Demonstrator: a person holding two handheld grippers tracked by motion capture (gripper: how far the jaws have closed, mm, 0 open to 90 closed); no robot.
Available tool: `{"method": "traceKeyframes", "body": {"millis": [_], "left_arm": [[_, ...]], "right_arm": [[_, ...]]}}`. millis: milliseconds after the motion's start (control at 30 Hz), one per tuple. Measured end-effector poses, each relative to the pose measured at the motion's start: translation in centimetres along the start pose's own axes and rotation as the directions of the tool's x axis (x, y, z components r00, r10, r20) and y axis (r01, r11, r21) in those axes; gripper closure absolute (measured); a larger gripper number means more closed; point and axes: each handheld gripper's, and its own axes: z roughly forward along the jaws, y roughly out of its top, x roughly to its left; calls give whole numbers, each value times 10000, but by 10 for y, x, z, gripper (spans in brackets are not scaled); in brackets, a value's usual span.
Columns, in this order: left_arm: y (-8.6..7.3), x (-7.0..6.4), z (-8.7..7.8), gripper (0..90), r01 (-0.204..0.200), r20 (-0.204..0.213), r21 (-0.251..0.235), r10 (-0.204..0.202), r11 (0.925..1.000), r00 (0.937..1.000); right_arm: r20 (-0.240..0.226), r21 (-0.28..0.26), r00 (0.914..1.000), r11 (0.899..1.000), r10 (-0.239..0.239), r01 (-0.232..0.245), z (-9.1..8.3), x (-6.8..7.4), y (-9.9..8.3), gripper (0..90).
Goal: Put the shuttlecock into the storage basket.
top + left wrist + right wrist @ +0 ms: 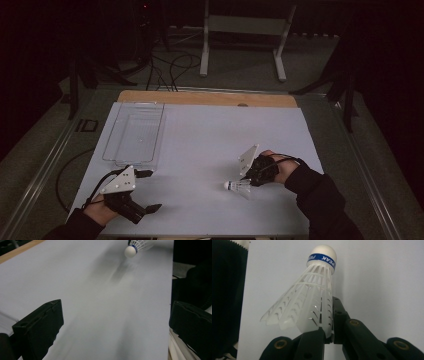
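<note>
Done: right gripper (248, 178) fingers clamped on the shuttlecock (312, 297) skirt.
Left: carrying it to the clear tray (134, 132), likely.
Left gripper (145, 192): fingers apart, empty.

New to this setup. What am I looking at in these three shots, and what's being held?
No robot arm here: a person holds a two-jaw hand gripper in each hand. The high view looks down on the white table. The other two come from cameras riding on each gripper, looking along its black jaws. On the table lies a clear plastic tray, empty as far as I can see. The right gripper is pinched on the skirt edge of a white shuttlecock with a blue band, cork pointing away. The left gripper is open and holds nothing.
</note>
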Motion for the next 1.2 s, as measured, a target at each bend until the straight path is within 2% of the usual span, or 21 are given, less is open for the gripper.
{"method": "traceKeyframes", "body": {"millis": [133,300,500,600,667,767,833,900,1033,1167,1200], "left_arm": [[15,2,-1,0,-392,211,265,386,9989,9990],[35,6,-2,0,-706,500,438,684,9965,9964],[57,11,1,0,-1090,1007,690,1018,9916,9897],[68,12,4,0,-1314,1240,840,1204,9878,9850],[75,11,6,0,-1547,1250,822,1438,9845,9817],[83,11,10,0,-1712,1285,940,1585,9807,9790],[87,10,14,0,-1729,1382,962,1588,9802,9776],[91,9,17,0,-1901,1393,1121,1740,9753,9748],[98,9,24,0,-1938,1482,1398,1730,9710,9737],[105,10,32,0,-2108,1633,1559,1853,9650,9690],[106,10,34,0,-2215,1645,1622,1950,9616,9669]], "right_arm": [[-19,30,10000,10000,-5,5,0,1,0,896],[-34,55,10000,10000,-7,7,0,1,0,897],[4,46,10000,10000,21,-21,-1,2,-1,897],[-11,28,10000,10000,60,-60,0,2,-1,897],[19,0,10000,10000,74,-74,0,2,-2,896],[14,-32,10000,10000,43,-43,-1,2,-2,896],[34,-43,10000,10000,38,-38,-1,2,-2,897],[12,-63,10000,10000,58,-58,-2,2,-2,896],[97,-119,9999,9999,90,-88,-3,2,-1,897],[105,-126,9999,9999,67,-65,-3,2,0,897],[84,-118,10000,9999,40,-39,-3,3,0,897]]}}
